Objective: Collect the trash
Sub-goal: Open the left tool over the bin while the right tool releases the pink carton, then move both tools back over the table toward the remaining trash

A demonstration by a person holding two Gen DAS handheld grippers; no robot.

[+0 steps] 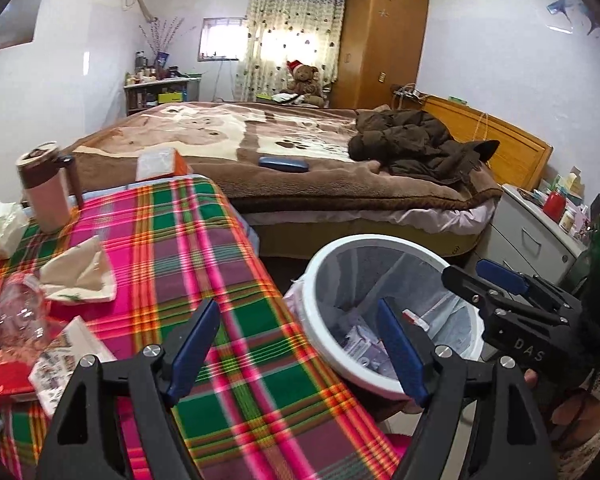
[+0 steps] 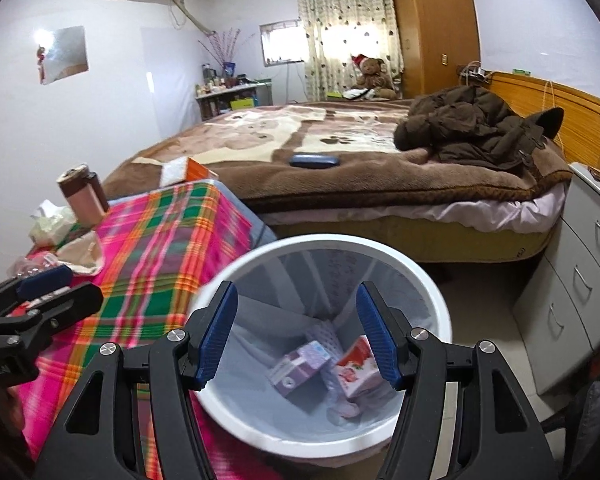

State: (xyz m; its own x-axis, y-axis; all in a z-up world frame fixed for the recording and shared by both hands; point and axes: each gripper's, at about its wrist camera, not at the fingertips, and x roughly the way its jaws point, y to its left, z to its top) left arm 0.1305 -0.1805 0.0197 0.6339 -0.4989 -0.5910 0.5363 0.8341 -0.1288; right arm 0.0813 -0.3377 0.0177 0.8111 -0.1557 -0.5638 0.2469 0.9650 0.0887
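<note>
A white round bin (image 2: 432, 292) with a pale liner stands on the floor beside the plaid-covered table (image 1: 204, 248). Inside it lie a purple carton (image 2: 300, 366) and a red-and-white carton (image 2: 354, 368). My right gripper (image 2: 296, 334) hangs open over the bin with nothing between its blue pads. My left gripper (image 1: 296, 350) is open and empty over the table's right edge, next to the bin (image 1: 328, 256). On the table's left lie crumpled paper (image 1: 80, 272), a clear plastic bottle (image 1: 20, 312) and small boxes (image 1: 60, 356).
A brown-and-pink tumbler (image 1: 46, 188) and an orange tissue box (image 1: 162, 164) stand at the table's far end. A bed (image 1: 300, 152) with a brown jacket (image 1: 416, 144) lies beyond. White drawers (image 2: 580, 280) stand right of the bin.
</note>
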